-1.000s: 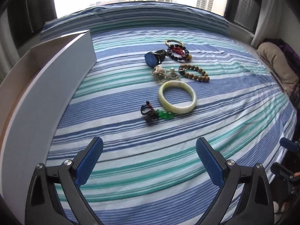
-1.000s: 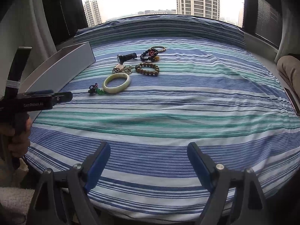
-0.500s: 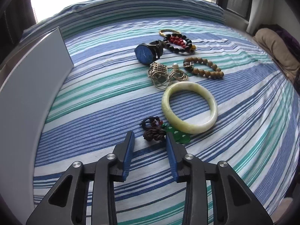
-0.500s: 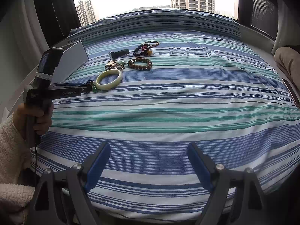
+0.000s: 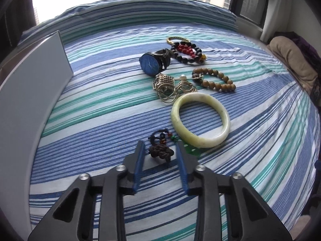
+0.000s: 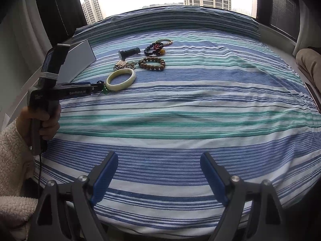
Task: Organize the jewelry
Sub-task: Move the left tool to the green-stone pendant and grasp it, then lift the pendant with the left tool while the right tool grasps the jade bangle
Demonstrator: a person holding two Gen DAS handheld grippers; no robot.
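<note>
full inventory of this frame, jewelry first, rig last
knotted cord charm: 1, dark brown with green pendant, between the left gripper's closing fingers
bangle: 1, pale green, beside the charm
metal pendants: a tangle, silver-gold, beyond the bangle
wooden bead bracelet: 1, brown, right of the pendants
watch: 1, blue face, dark strap, beyond the pendants
bead bracelet: 1, black and red, beside the watch
braided bracelet: 1, gold, farthest
box: 1, white, left edge of bed
bedsheet: 1, blue-teal-white stripes
left gripper: 1, black, blue pads, around the charm
right gripper: 1, open, over bare sheet
hand: 1, fleece sleeve, holds left gripper
</note>
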